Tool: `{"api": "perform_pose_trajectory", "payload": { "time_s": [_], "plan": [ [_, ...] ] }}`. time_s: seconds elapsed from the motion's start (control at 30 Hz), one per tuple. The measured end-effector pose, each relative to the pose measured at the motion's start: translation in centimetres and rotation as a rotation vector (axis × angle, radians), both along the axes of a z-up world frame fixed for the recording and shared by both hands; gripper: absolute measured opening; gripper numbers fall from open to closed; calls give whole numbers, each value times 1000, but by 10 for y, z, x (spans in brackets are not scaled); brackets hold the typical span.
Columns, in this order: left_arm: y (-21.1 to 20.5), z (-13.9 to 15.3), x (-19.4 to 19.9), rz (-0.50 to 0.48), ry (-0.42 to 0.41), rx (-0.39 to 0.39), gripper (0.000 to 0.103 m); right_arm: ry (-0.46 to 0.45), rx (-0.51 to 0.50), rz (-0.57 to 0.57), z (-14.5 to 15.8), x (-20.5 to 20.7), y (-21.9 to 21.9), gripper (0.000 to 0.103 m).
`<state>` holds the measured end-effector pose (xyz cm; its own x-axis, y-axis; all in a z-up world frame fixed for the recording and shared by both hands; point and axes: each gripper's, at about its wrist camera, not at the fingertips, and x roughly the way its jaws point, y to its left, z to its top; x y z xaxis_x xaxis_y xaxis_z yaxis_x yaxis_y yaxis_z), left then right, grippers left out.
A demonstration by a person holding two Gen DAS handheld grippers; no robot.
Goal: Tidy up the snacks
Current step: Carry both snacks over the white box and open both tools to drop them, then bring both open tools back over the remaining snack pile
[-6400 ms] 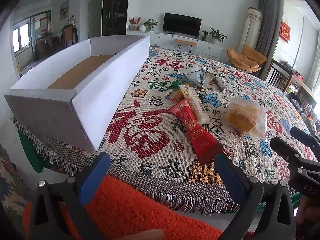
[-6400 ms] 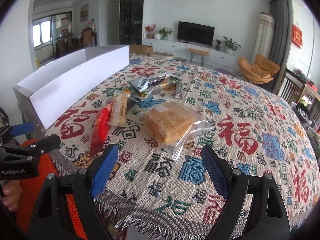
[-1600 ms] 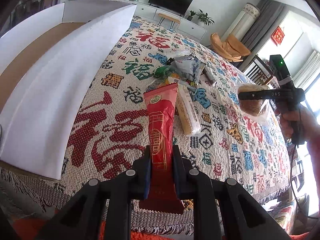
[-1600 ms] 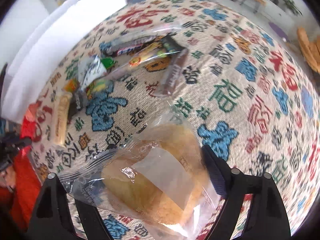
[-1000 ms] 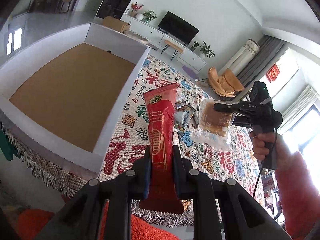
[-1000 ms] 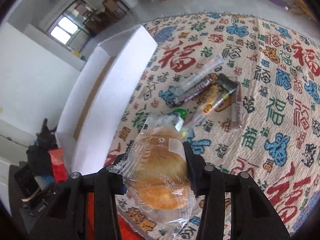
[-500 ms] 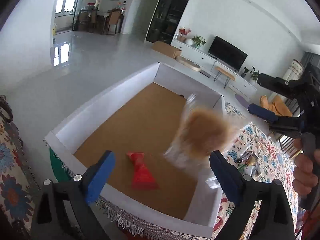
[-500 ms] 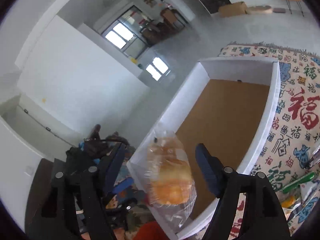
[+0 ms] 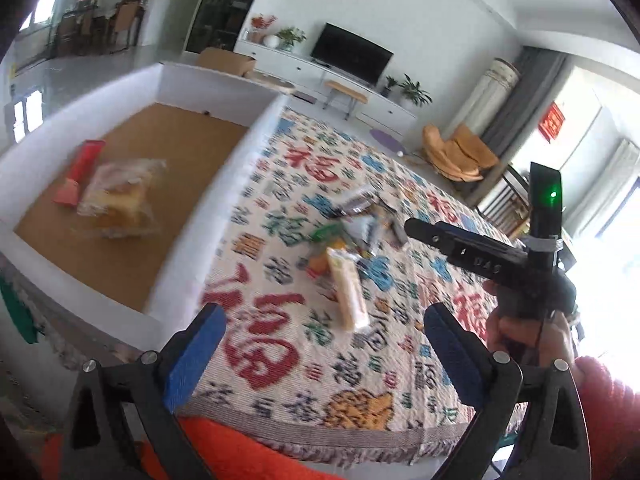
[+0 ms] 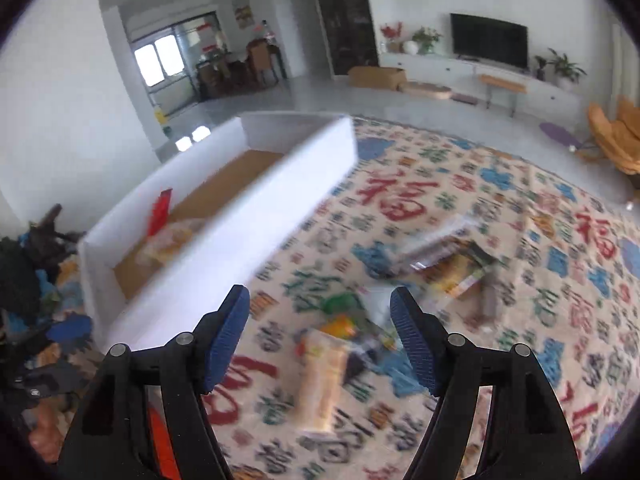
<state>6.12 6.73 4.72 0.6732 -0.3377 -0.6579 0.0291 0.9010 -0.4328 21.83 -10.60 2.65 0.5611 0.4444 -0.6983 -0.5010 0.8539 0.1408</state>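
A patterned cloth (image 9: 304, 360) covers a table, and a white box (image 9: 224, 168) with a brown floor sits along its left edge. Inside the box, near its front corner, lie a red packet (image 9: 78, 172) and a bagged bun (image 9: 116, 200), touching or nearly so.

Both claws are spread wide and hold nothing. The left gripper (image 9: 320, 356) hovers over the front edge of the table, between the box wall and a long pale snack bar (image 9: 348, 294). The right gripper (image 10: 320, 336) is seen from its own camera above the same bar (image 10: 320, 384), and from the left camera as a black tool in a hand (image 9: 524, 328) near the table's right edge.

Behind the bar, toward the middle of the cloth, is a loose pile of wrapped snacks (image 10: 436, 264). The pictures are blurred there, so the wrappers cannot be told apart, though one looks green (image 9: 328, 232).

The step in hand appears to be picking the next snack. The bar is nearest and lies clear of the pile. A good grip would come down across its narrow width, near the middle of its length, so it stays level when lifted over the box wall.
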Motion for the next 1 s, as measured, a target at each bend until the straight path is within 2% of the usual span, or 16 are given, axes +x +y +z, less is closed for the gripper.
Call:
{"api": "perform_pose_trajectory", "payload": {
  "time_s": [0.1,0.17,0.37,0.6,0.67,0.87,1.0],
  "plan": [
    [-48,-26,12,-65,90,44,99,2,-104,-122,-38,-14,-49,76],
    [-68,-39,20,-77,113,101,99,14,-141,-193,-58,-21,-77,76],
    [-83,-68,41,-42,134,207,99,2,-240,-307,-94,-31,-126,76],
    [-88,-96,53,-27,200,273,99,3,-259,-320,-107,-31,-132,76],
    [-90,-101,54,-33,227,285,99,3,-266,-328,-107,-31,-133,79],
    [-93,-104,55,-40,230,304,102,33,-237,-350,-111,-28,-139,86],
    [-100,-105,55,-49,239,353,103,62,-195,-357,-112,-26,-146,88]
  ]
}}
